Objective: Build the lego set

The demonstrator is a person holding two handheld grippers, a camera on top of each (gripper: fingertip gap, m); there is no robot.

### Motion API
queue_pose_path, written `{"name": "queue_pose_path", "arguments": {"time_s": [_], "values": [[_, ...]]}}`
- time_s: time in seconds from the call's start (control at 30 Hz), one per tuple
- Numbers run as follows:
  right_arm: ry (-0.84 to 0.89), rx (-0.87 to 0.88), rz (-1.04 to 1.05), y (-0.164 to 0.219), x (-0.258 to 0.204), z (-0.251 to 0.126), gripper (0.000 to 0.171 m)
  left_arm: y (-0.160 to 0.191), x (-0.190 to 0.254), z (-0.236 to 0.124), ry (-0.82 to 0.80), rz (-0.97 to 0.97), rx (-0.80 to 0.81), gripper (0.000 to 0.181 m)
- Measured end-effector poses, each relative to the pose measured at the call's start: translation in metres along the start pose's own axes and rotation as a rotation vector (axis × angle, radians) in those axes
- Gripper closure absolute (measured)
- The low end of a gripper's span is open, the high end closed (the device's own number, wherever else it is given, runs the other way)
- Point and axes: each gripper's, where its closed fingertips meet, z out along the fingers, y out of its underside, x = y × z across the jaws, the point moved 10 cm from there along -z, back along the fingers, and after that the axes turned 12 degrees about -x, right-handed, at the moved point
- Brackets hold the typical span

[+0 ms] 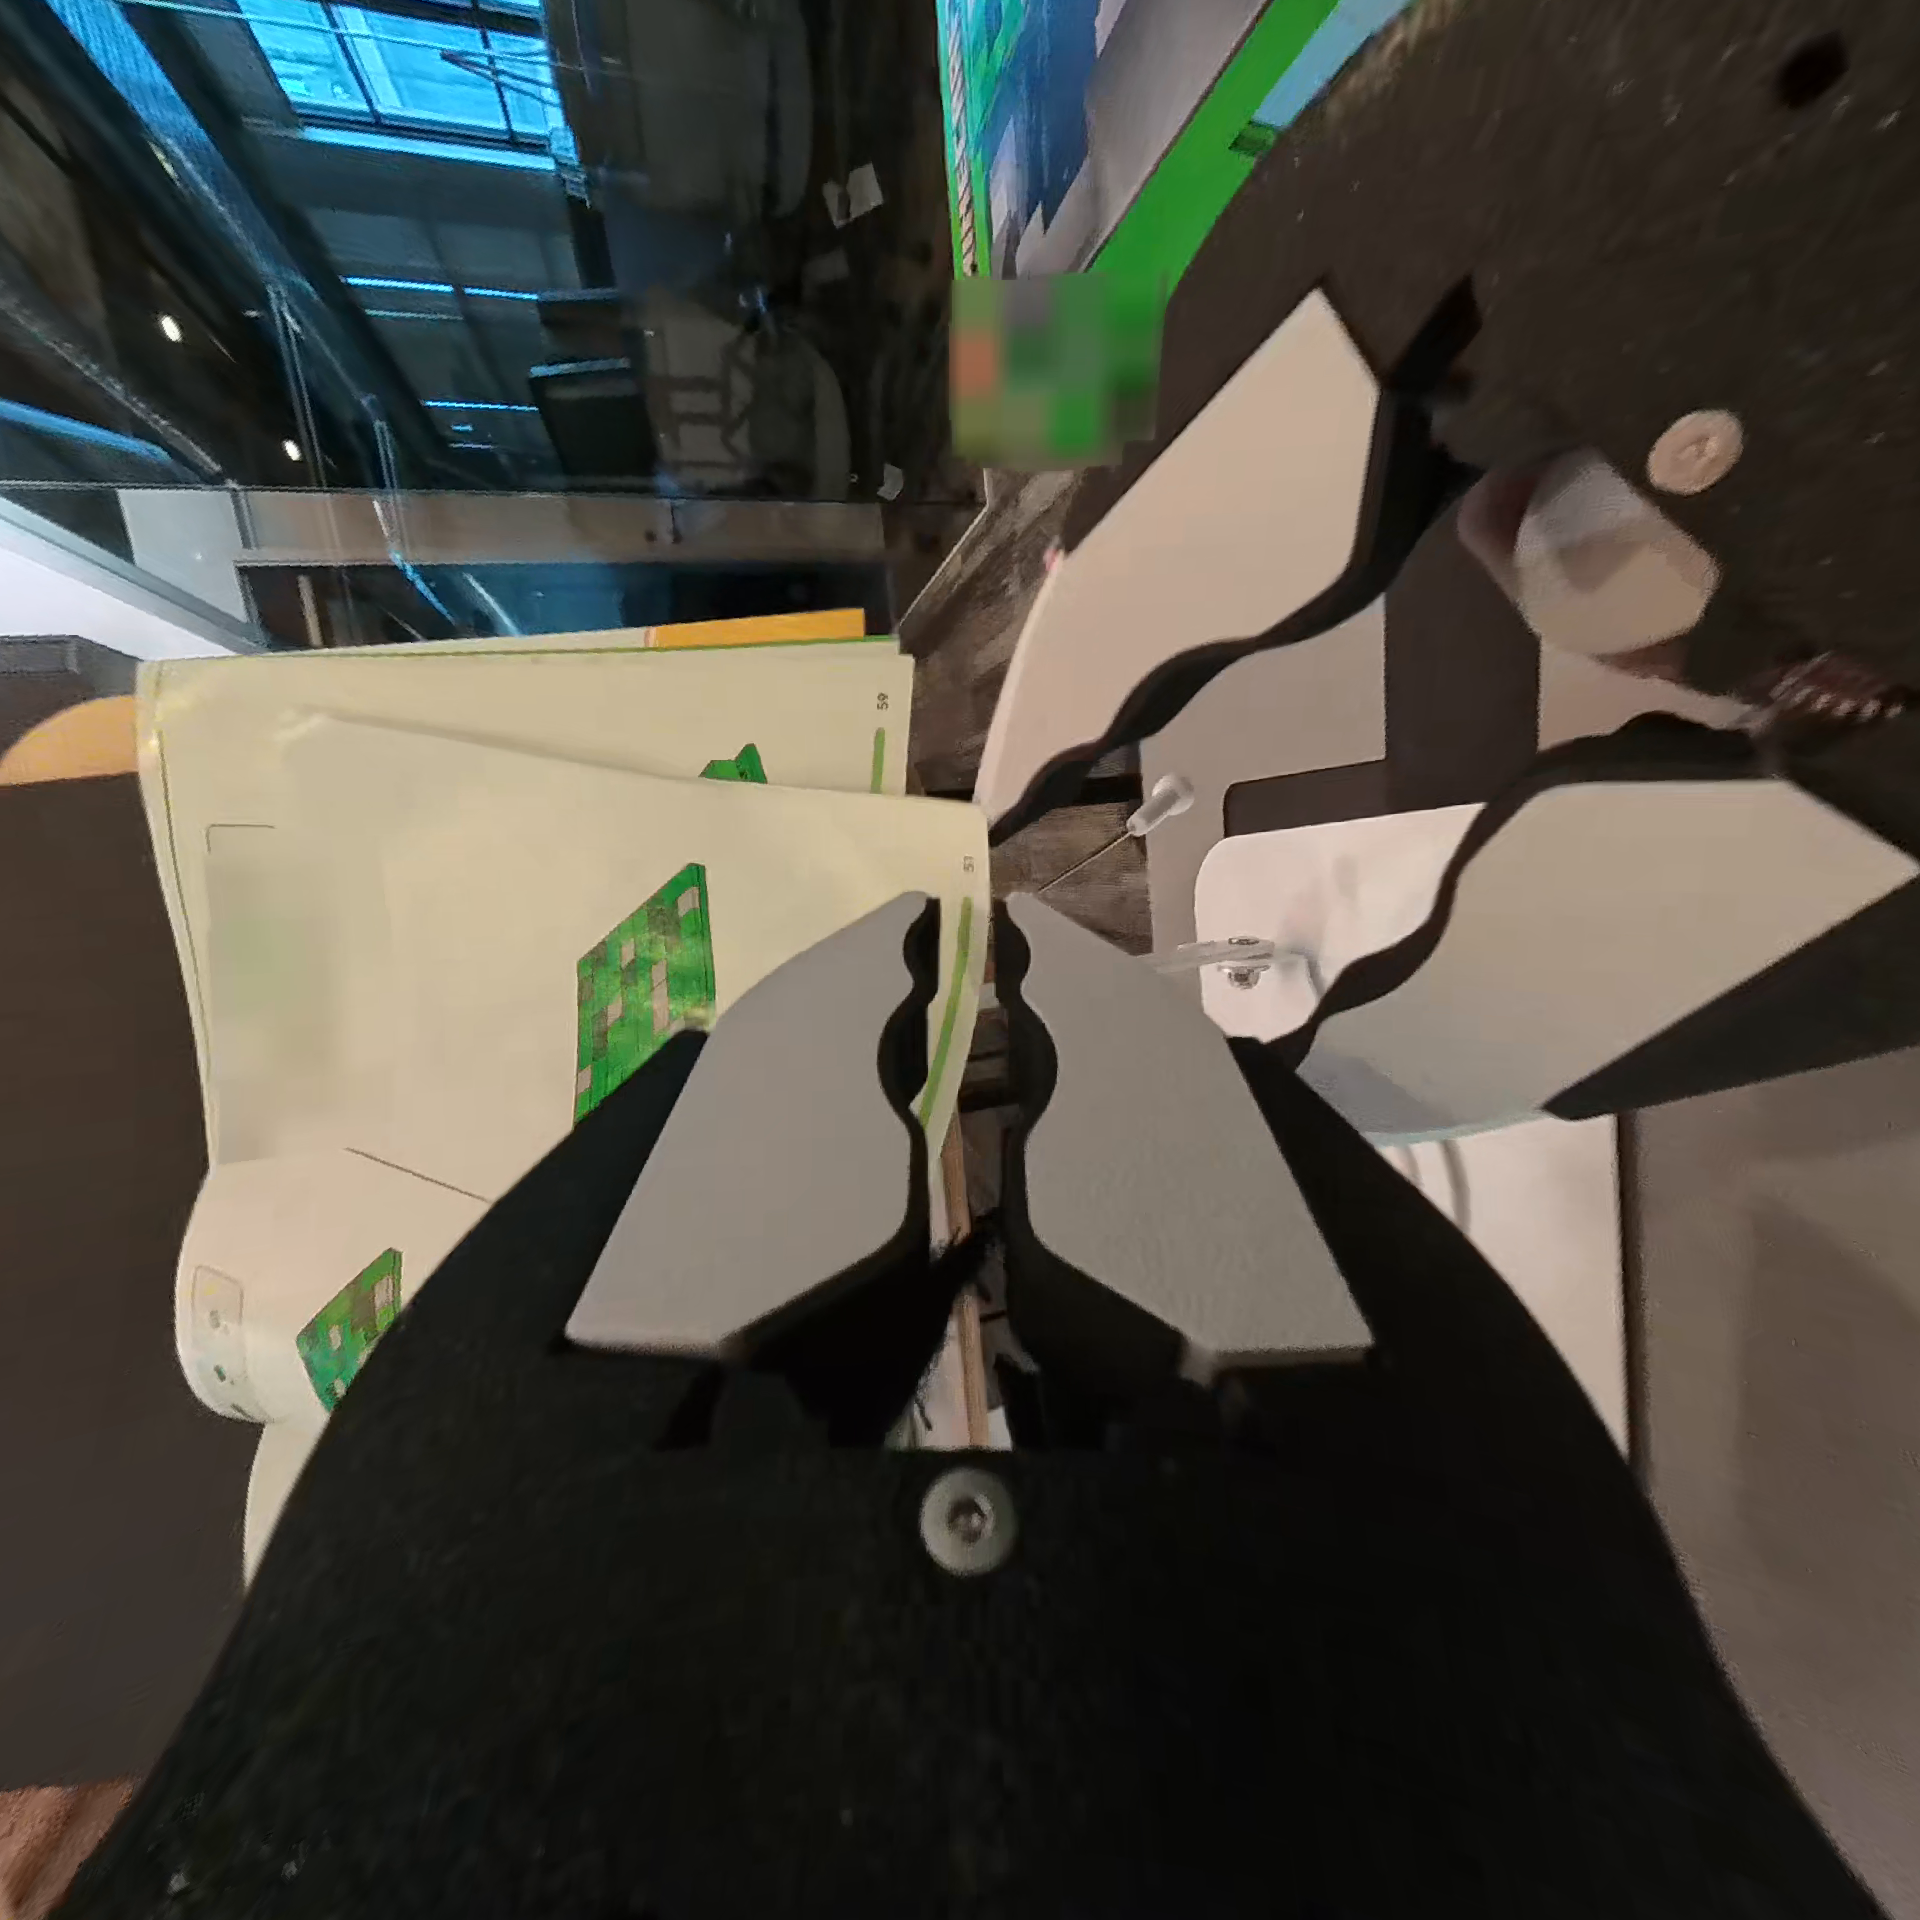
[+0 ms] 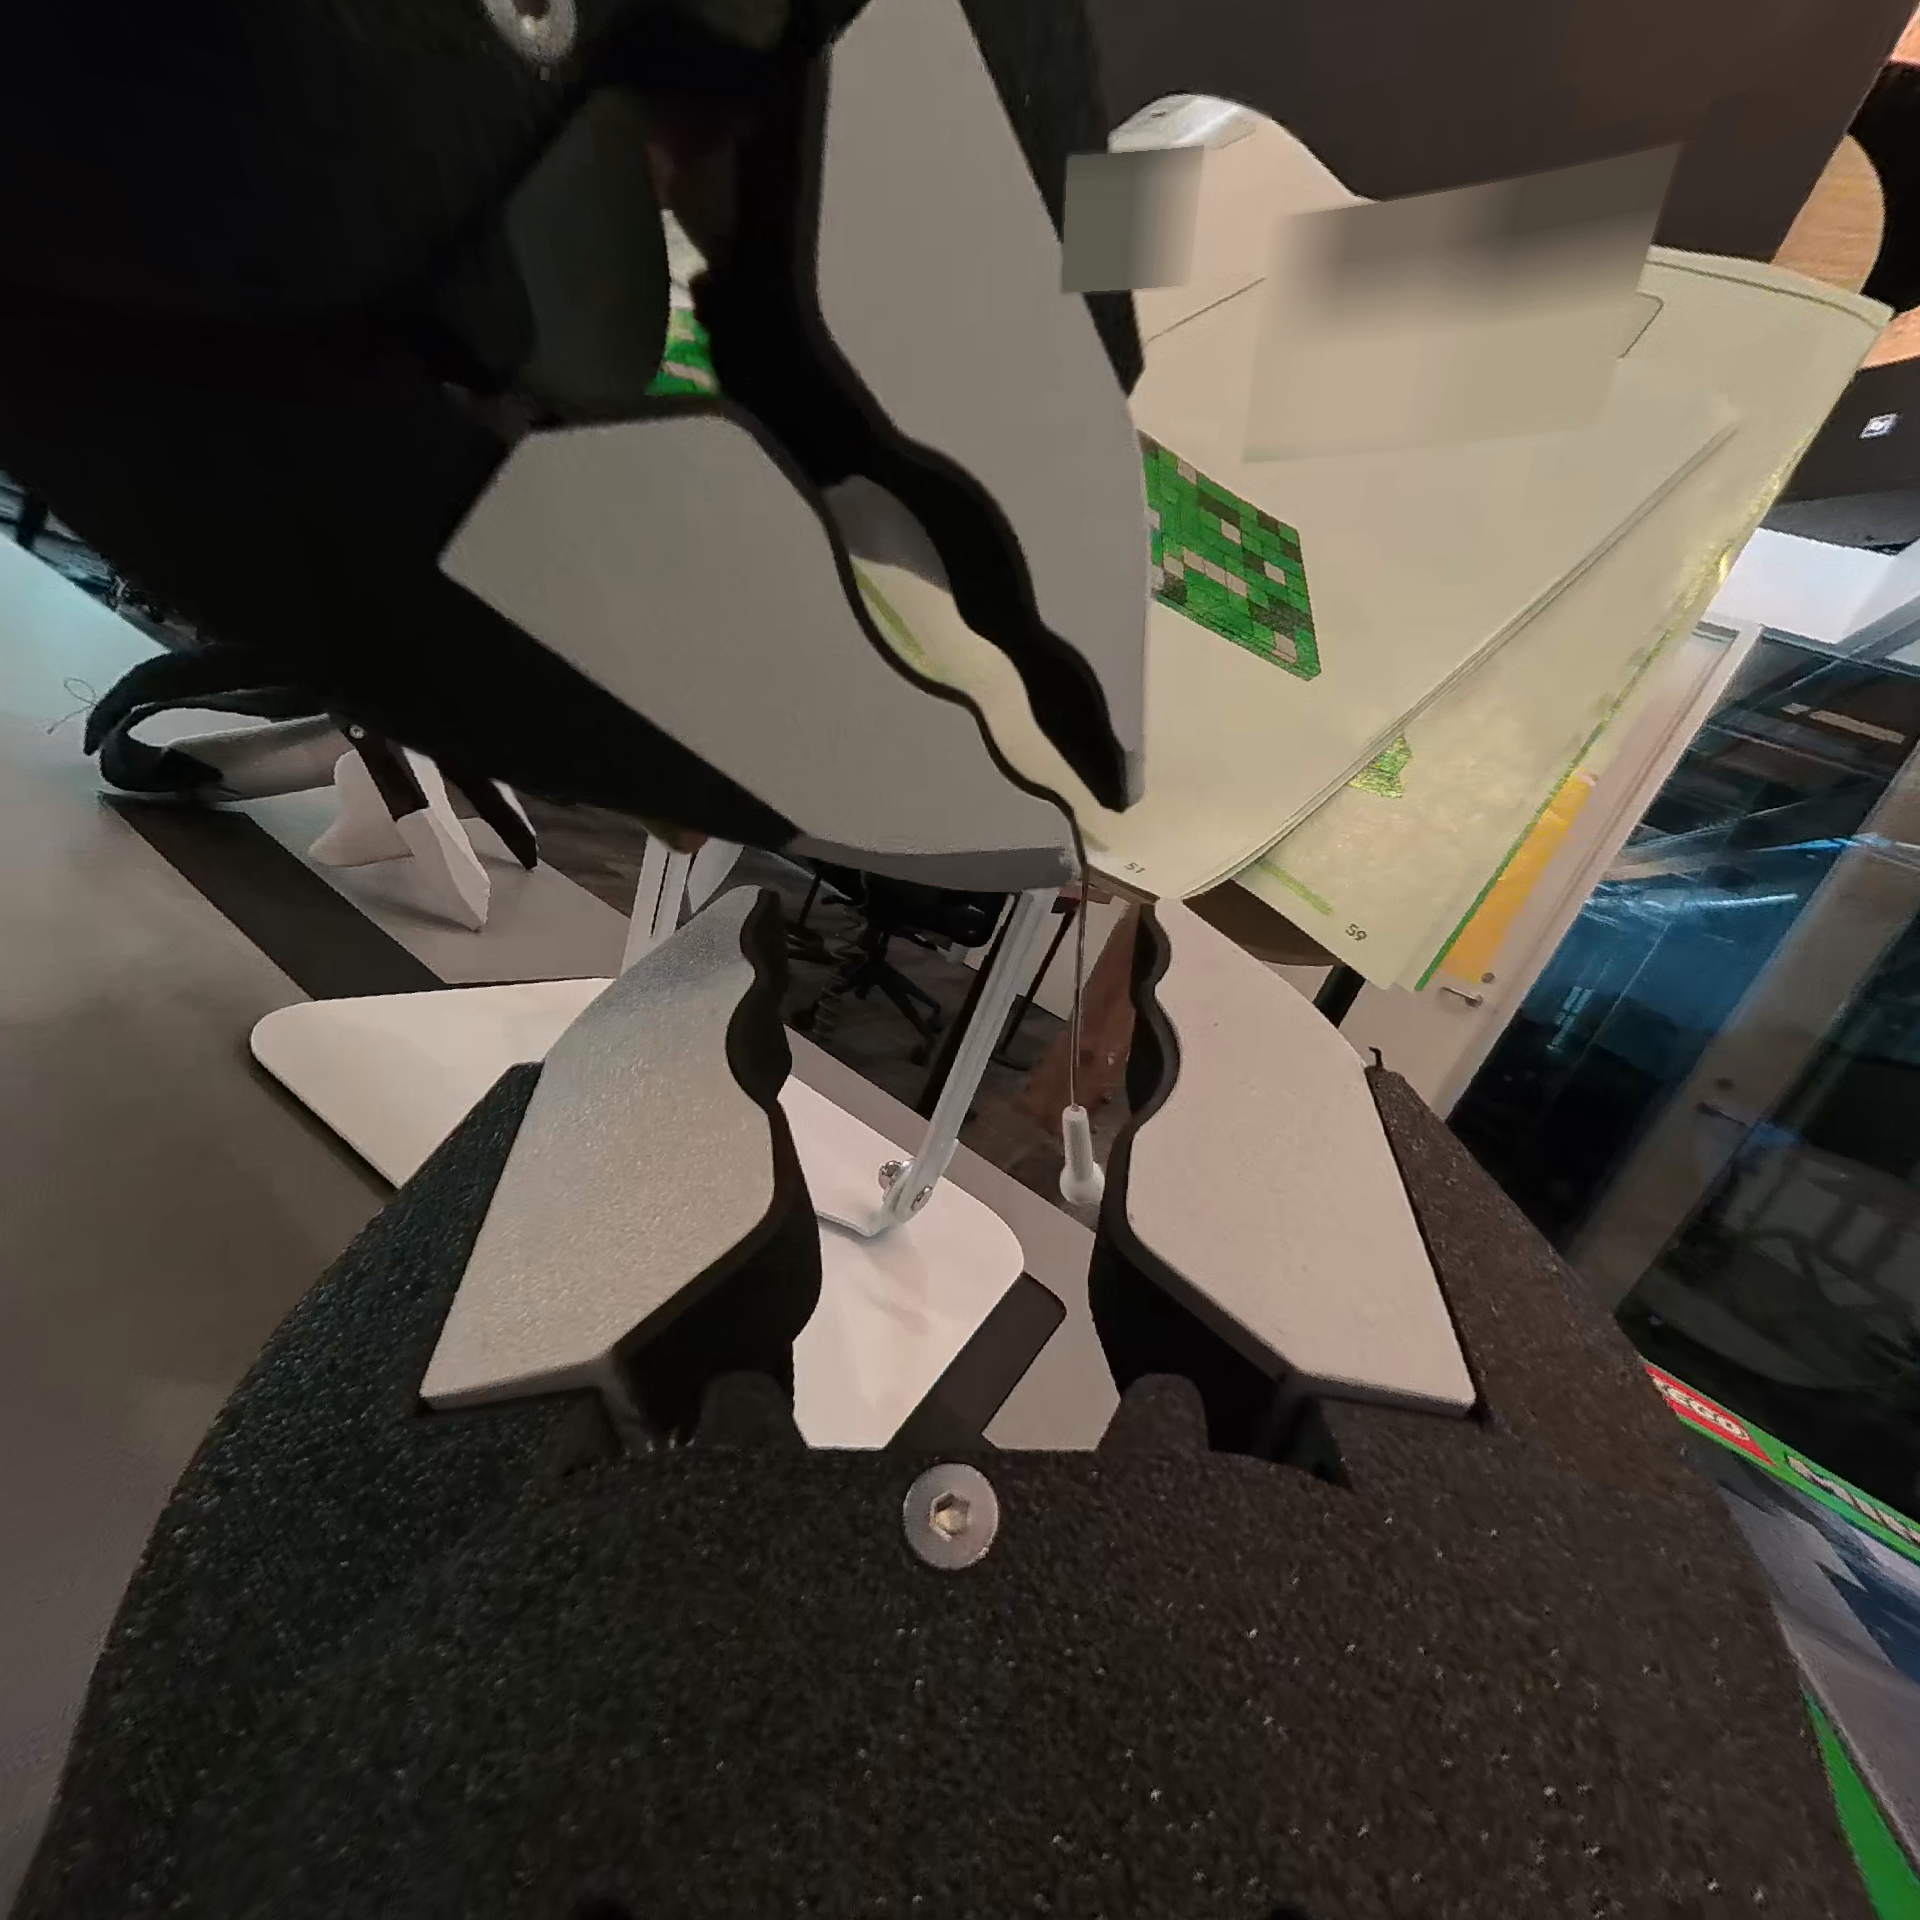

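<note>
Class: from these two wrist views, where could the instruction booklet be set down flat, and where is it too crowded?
Free: the dark tabletop left of the white bracket plate. Crowded: the middle, where the left gripper, pinching the booklet page corner, nearly meets the open right gripper; the set's box borders the right.

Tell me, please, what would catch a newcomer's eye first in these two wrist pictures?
Most striking is the left gripper, shut on the page edge of the instruction booklet, whose pages fan out with bright green brick diagrams. Just below it in the right wrist view, the right gripper waits open, a thin cord with a white tip hanging between its fingers.
</note>
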Motion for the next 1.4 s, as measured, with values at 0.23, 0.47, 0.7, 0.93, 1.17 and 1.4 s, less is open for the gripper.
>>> {"name": "queue_pose_path", "arguments": {"time_s": [0.23, 0.47, 0.7, 0.93, 1.17, 1.4], "values": [[-0.001, 0.011, -0.001, -0.001, 0.0, -0.001, 0.109, 0.004, 0.008, 0.006, -0.066, 0.001, -0.014, 0.176], [0.023, 0.011, 0.013, -0.001, 0.003, -0.002, 0.109, 0.007, 0.005, -0.003, -0.089, -0.112, 0.045, 0.181], [0.057, -0.01, 0.018, 0.001, 0.005, -0.001, 0.108, 0.016, -0.001, -0.011, -0.008, -0.292, 0.161, 0.181], [0.091, -0.009, -0.014, -0.001, 0.005, -0.002, 0.104, 0.026, -0.013, -0.012, 0.293, -0.623, 0.389, 0.181], [0.072, -0.007, -0.057, -0.002, 0.0, -0.001, 0.105, 0.035, -0.016, -0.008, 0.448, -0.769, 0.451, 0.181], [0.088, 0.0, -0.069, -0.003, 0.0, -0.003, 0.106, 0.034, -0.016, -0.006, 0.506, -0.818, 0.474, 0.181]]}}
